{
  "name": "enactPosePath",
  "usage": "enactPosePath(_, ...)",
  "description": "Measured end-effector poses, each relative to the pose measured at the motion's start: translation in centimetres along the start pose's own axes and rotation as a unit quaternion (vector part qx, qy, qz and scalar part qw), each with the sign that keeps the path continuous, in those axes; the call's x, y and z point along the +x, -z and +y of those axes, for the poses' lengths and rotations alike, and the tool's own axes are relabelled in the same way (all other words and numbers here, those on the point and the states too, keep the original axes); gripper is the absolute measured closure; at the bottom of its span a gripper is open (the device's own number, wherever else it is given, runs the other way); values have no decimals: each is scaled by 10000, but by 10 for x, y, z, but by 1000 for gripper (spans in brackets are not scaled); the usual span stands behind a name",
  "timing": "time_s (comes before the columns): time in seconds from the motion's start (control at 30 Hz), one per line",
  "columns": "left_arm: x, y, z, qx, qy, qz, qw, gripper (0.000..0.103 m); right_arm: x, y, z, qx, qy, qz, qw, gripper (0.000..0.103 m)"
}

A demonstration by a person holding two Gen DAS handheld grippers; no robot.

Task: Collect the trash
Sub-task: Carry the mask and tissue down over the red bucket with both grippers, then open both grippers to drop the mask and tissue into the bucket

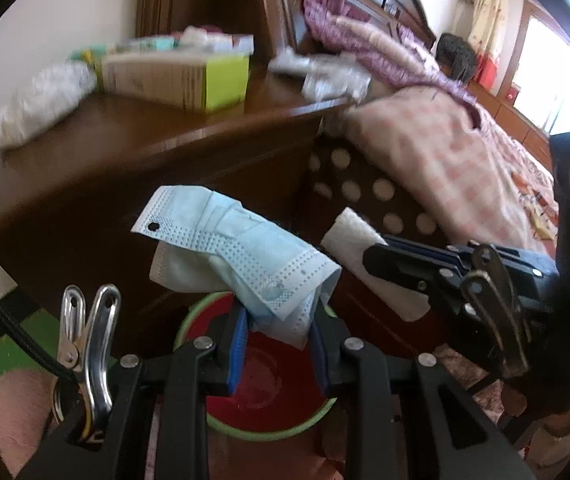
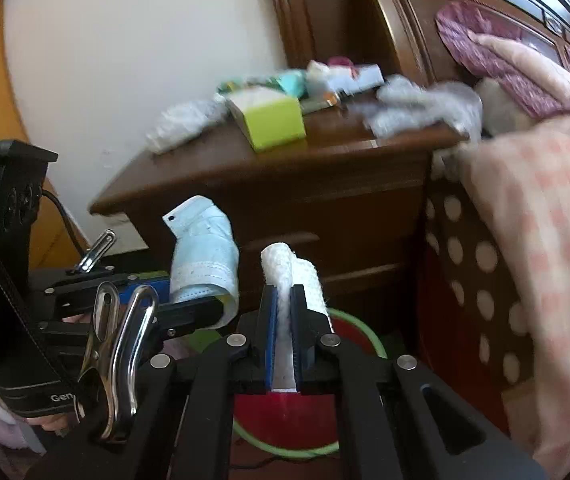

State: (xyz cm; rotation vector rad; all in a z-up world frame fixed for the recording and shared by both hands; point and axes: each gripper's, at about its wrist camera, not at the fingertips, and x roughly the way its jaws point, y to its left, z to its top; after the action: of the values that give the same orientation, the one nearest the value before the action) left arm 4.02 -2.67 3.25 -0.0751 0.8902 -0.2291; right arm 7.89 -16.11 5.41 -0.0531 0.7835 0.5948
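- Face mask (image 1: 237, 248), pale blue, crumpled, was pinched betw the blue pads of the left gripper (image 1: 281, 344); jaws closed on its lower end, the rest flopping up and to the left.
- Mask hung directly over a red bin w/ green rim (image 1: 189, 320) on the floor in front of the wooden nightstand (image 1: 165, 152). Likely held there so it would drop straight in once let go.
- Bin interior looked bare red in the left wrist view; no trash visible inside, though part of it was hidden by the gripper.
- Right of the mask, a folded white tissue (image 2: 285, 276) stood up from the right gripper (image 2: 283, 336), jaws clamped tight on it, also above the bin's rim. Judged: both pieces carried together so one trip covers two drops.
- Metal clip (image 1: 89, 332) on each tool's frame, not involved.
- On the nightstand top, left to right: clear plastic bag (image 2: 181, 124), open lime-green box (image 2: 273, 120) w/ contents too blurred to name, small packets behind it, then crumpled whitish wrappers (image 2: 425, 108) near the right edge. Prob more trash, can't be sure.
- Far right: pink checked blanket (image 2: 545, 200) draped over the bed, brown polka-dot fabric (image 2: 481, 260) below it.
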Motion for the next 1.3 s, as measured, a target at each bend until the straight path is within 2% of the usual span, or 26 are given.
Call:
enactPosePath(0.27,38,18,-1,50,-91,516,9986,75,34,32,-11,413,85,480,9980,96)
enactPosePath(0.6,79,39,1,27,-100,1085,9940,75,63,56,-25,729,84,982,9925,96)
enactPosePath(1.0,116,51,9,20,-214,1447,9892,74,93,68,-36,1000,2,1408,9850,95)
enactPosePath(1.3,121,51,12,10,-222,1521,9881,73,100,71,-37,1090,-6,1580,9814,93)
